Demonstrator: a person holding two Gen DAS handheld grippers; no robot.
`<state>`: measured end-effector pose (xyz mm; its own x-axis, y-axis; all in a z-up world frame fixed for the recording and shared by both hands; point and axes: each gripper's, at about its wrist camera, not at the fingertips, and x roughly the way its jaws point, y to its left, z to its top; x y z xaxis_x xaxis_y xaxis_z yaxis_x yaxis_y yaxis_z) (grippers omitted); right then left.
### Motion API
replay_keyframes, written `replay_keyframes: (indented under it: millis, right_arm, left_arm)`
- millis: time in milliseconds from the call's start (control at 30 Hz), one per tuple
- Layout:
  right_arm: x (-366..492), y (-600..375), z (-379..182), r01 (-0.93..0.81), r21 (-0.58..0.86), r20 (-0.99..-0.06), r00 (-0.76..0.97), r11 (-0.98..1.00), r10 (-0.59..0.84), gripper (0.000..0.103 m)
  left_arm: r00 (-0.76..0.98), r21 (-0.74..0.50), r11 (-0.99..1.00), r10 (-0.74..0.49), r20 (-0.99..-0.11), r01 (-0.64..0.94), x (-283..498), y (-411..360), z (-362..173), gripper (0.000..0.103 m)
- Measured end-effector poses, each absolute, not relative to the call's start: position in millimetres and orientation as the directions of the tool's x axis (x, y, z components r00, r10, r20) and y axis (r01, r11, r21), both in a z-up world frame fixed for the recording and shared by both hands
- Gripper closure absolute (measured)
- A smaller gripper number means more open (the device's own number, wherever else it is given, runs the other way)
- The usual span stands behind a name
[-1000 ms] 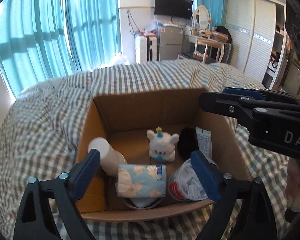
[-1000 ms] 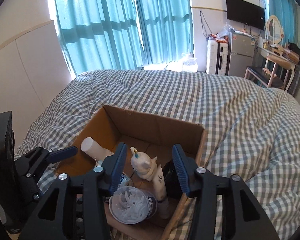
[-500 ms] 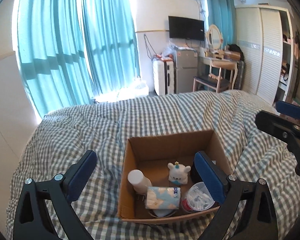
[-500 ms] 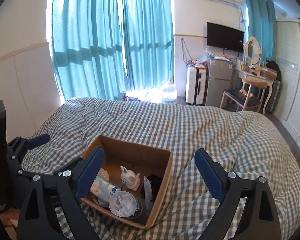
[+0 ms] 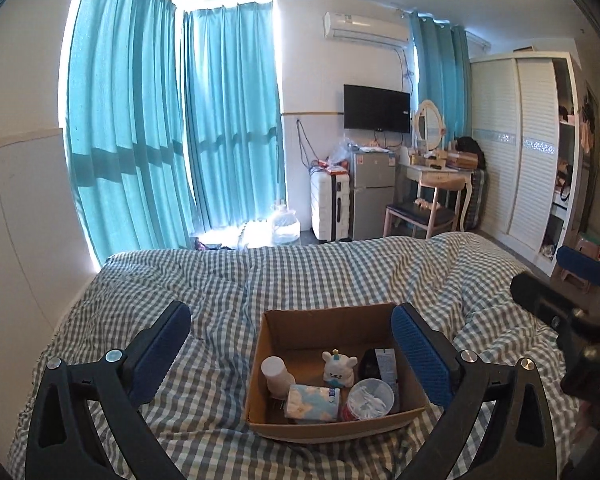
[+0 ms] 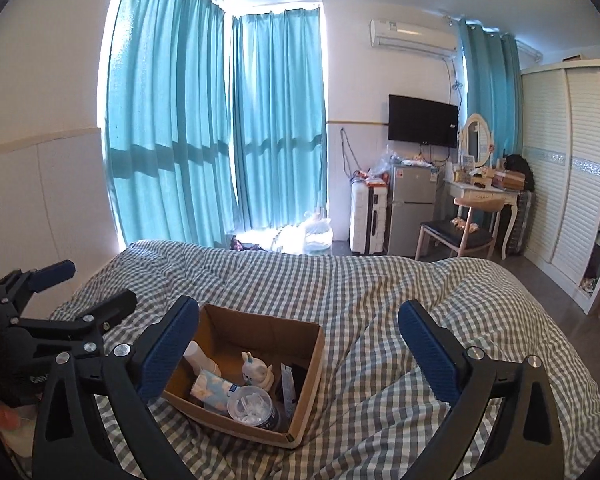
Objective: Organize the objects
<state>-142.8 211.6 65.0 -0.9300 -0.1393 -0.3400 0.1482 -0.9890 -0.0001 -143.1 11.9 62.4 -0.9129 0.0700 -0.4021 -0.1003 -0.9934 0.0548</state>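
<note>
An open cardboard box [image 5: 328, 316] sits on the checked bed cover, also in the right wrist view [image 6: 312, 376]. Inside it are a white unicorn plush [image 5: 339, 367], a tissue pack [image 5: 312, 401], a white bottle [image 5: 276, 372], a clear-lidded tub [image 5: 370, 398] and a dark item with a tube [image 5: 382, 362]. My left gripper [image 5: 292, 356] is open and empty, held back above the box. My right gripper [image 6: 300, 352] is open and empty, to the right of the box. It also shows at the right edge of the left wrist view [image 5: 572, 308].
The bed's grey checked cover [image 5: 340, 272] spreads all round the box. Beyond the bed stand teal curtains [image 5: 172, 140], a white suitcase [image 5: 330, 204], a small fridge [image 5: 372, 192], a dressing table with chair [image 5: 432, 196] and a white wardrobe [image 5: 516, 148].
Both grippers have pulled up and back from the box, which now looks smaller and farther. The right jaws have opened wide. The box contents have not moved.
</note>
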Motion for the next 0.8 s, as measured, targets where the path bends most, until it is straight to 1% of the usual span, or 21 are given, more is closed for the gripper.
replay_keyframes:
  millis: [100,267,367,533,800]
  right_arm:
    - [-129.9,209.8,55.2,0.120,-0.032,-0.330,-0.938,-0.992,-0.103,0.003]
    - [-116.9,215.0,33.6,0.107,0.015,-0.355,-0.929,-0.994,-0.105,0.002]
    - [-112.2,212.6,17.7,0.095,0.007,-0.374,-0.923,-0.995,-0.091,0.002]
    - [-96.5,204.7,1.1,0.100,-0.032,-0.361,-0.929,-0.994,-0.082,0.002]
    - [-88.1,203.8,-13.9,0.087,-0.028,-0.361,-0.930,-0.996,-0.072,0.002]
  left_arm:
    - [-0.924,0.070,-0.994,0.052,-0.380,-0.085,-126.0,11.2,63.9,0.000]
    - [-0.935,0.063,-0.996,0.040,-0.352,-0.067,-98.3,9.2,56.5,0.000]
    - [-0.938,0.058,-0.997,0.035,-0.346,-0.058,-84.9,10.0,45.9,0.000]
    - [-0.935,0.054,-0.998,0.014,-0.355,-0.036,-72.2,8.2,27.1,0.000]
    - [-0.930,-0.002,-1.000,0.014,-0.367,-0.015,-56.6,-2.7,6.2,0.000]
